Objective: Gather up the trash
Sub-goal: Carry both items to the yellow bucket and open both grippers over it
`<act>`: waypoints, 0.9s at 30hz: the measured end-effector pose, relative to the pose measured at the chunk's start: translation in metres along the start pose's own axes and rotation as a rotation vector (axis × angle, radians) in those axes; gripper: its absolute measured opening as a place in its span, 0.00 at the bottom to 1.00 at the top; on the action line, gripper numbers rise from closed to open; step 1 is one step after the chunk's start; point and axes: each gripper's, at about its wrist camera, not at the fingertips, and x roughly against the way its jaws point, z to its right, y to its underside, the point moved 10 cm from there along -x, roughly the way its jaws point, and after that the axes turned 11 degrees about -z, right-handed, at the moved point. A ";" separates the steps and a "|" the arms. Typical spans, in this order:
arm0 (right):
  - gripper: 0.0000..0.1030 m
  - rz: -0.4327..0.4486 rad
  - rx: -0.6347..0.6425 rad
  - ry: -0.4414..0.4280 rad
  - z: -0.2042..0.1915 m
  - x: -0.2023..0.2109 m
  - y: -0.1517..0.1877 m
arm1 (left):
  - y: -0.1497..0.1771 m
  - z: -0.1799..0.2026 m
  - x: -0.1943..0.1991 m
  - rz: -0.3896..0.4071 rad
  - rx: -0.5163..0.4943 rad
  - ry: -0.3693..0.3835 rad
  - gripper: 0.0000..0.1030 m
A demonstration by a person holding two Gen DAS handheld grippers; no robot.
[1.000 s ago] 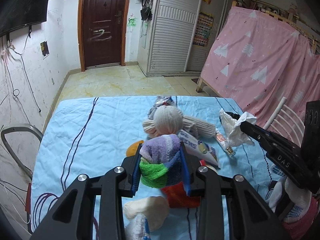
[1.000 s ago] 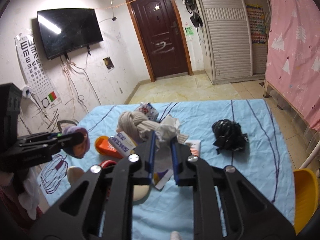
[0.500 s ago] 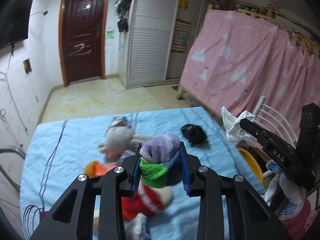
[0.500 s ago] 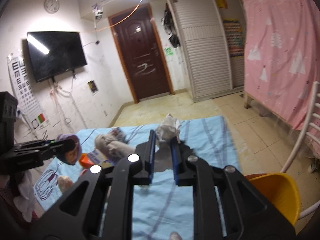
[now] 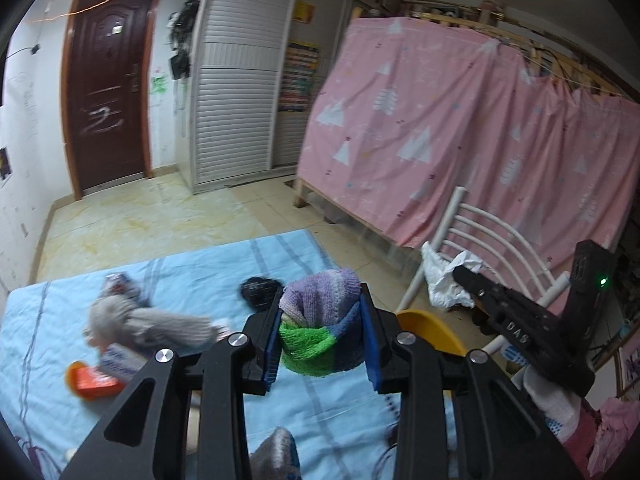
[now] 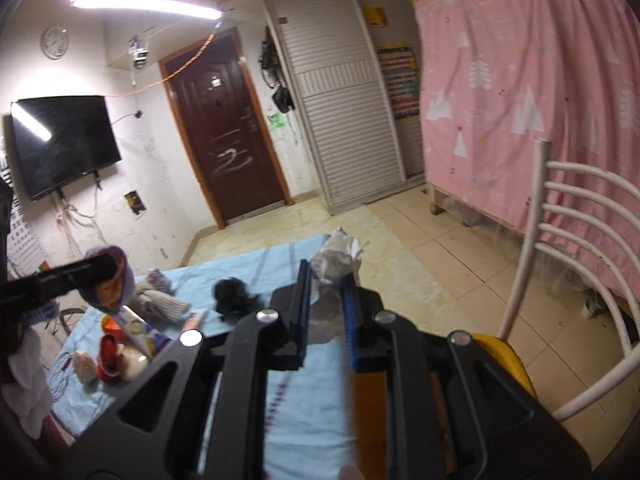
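The left claw (image 5: 320, 340) is closed around a knitted purple-green sock (image 5: 320, 320). The right claw (image 6: 326, 320) grips a crumpled white paper (image 6: 336, 260), held above the blue worktop (image 6: 248, 268). At about 3 o'clock from the right claw stands a yellow bin (image 6: 504, 360), beside a white chair (image 6: 580, 240).

Desk (image 5: 192, 280) covered in a light blue cloth. Lying directly on it: black crumpled bag (image 5: 258, 293), grey knitted sock (image 5: 152, 326), orange packet (image 5: 90, 380), red item (image 6: 108, 354).
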 end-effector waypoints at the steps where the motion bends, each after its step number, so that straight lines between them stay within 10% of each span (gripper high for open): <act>1: 0.14 -0.004 -0.007 0.005 0.006 -0.001 0.002 | -0.003 0.008 -0.004 -0.003 -0.008 0.012 0.24; 14: 0.15 -0.080 -0.126 0.027 0.071 -0.022 0.027 | -0.019 0.117 -0.067 -0.062 -0.157 0.092 0.24; 18: 0.36 -0.071 -0.156 0.025 0.082 -0.019 0.027 | -0.017 0.139 -0.087 -0.099 -0.181 0.108 0.24; 23: 0.37 -0.055 -0.194 0.026 0.095 -0.014 0.027 | -0.014 0.160 -0.112 -0.151 -0.185 0.135 0.26; 27: 0.37 -0.032 -0.221 0.038 0.107 -0.007 0.025 | -0.011 0.170 -0.124 -0.182 -0.181 0.141 0.54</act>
